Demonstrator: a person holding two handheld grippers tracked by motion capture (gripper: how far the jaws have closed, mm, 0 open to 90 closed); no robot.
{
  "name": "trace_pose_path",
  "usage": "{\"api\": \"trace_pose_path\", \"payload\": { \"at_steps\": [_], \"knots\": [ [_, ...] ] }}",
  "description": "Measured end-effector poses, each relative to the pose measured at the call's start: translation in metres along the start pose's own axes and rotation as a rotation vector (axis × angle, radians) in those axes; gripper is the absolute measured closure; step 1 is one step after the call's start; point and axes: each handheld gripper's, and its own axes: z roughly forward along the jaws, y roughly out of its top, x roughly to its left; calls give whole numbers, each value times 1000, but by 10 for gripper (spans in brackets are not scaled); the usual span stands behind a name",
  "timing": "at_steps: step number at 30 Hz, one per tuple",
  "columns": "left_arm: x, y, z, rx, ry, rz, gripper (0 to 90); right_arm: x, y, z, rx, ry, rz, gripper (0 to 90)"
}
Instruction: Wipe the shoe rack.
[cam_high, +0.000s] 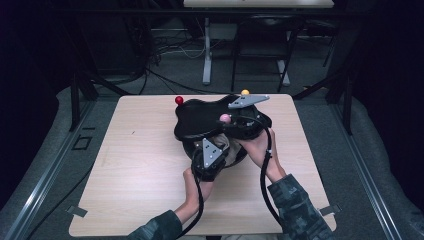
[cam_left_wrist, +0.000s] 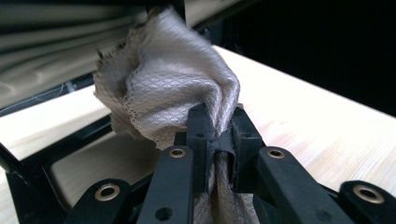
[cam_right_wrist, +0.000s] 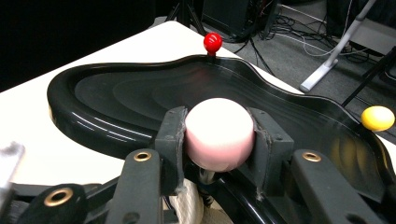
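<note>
Dim room, grey floor

We see a pale wooden surface (cam_high: 150, 170), grey carpet (cam_high: 165, 70) strewn with cables (cam_high: 165, 50), and a white desk leg (cam_high: 206, 50) behind.

From my seat the high view is dim: the room around the table (cam_high: 150, 150) sinks into near-black, and the tabletop is the only evenly lit patch, under soft overhead light. In the left gripper view, the wood at the right of the frame blows out to white glare, and the upper left is streaked with blur. In the right gripper view, the pink ball (cam_right_wrist: 219, 133) is sharp, the black tray (cam_right_wrist: 116, 98) carries pale sheen, and the far floor is soft.
</note>
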Motion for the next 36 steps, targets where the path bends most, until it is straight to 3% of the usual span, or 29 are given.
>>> {"api": "trace_pose_path", "payload": {
  "at_steps": [6,14,24,31,36],
  "knots": [
    [-1,-17,10,45,5,0,812,0,0,0,0,-1,0,602],
    [0,-42,22,110,3,-34,811,0,0,0,2,-1,-1,603],
    [7,-65,32,204,12,-43,809,1,0,0,2,-2,-1,602],
    [11,-57,27,171,14,-55,809,1,0,0,3,-5,-3,603],
    [11,-42,20,113,15,-64,808,1,0,0,4,-6,-1,603]
  ]
}}
